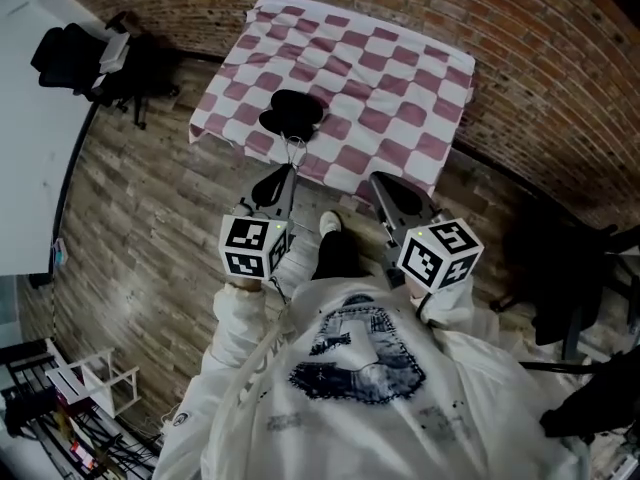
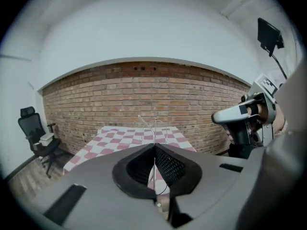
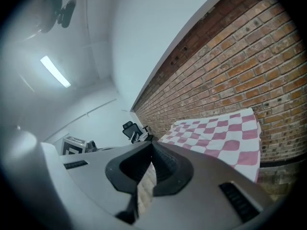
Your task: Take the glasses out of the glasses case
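My left fingers (image 2: 165,164) pinch only a thin wire of the glasses (image 1: 294,151), at 6 o'clock from the glasses case (image 1: 292,113) on the bench (image 1: 400,88), so I fear a wobble could drop them; my right fingers (image 3: 165,162) are clenched, empty.

Wire glasses (image 1: 294,149) pinched in the left gripper (image 1: 288,171) at the table's near edge, just in front of the black case (image 1: 292,111) on the checked cloth (image 1: 400,88). The right gripper (image 1: 380,182) is alongside, jaws together, by the cloth's edge.

Worktop (image 1: 400,78) wide open right of the case (image 1: 292,113); brick wall (image 1: 540,38) hems the far side, chair (image 1: 75,53) off left.
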The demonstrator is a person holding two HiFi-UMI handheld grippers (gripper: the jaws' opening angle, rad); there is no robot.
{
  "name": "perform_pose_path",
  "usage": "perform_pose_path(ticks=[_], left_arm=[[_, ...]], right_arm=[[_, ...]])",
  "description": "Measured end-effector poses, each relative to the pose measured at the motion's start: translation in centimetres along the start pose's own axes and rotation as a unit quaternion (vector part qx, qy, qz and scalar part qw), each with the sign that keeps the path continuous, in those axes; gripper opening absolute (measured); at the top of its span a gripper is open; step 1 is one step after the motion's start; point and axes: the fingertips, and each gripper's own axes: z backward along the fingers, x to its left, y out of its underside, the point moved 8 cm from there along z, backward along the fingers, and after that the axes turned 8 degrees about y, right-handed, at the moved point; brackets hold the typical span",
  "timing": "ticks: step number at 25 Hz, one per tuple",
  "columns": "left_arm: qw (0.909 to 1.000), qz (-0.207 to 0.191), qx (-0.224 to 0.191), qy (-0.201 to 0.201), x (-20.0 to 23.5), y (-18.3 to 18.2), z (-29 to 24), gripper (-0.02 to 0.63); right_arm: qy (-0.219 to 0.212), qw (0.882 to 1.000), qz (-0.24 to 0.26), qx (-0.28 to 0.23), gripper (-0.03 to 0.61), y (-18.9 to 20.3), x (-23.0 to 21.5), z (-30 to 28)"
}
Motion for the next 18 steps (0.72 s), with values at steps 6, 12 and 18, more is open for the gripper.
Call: perform_pose_path(ticks=[6,12,18], left_arm=[[0.9973,0.011,-0.059,-0.041,-4.6,-0.8,3.9,0.017],[0.9922,0.037,-0.087,-0.082,-7.4,-1.3,7.2,0.015],[0.9889,0.038,-0.094,-0.108,-9.9,-1.7,9.2,0.015]], right_arm=[[-0.022,0.999,0.023,-0.014,0.014,0.3,1.3,2.9],[-0.034,0.998,0.039,-0.025,0.014,0.0,2.3,5.0],[-0.043,0.996,0.059,-0.043,0.014,-0.5,3.1,6.4]])
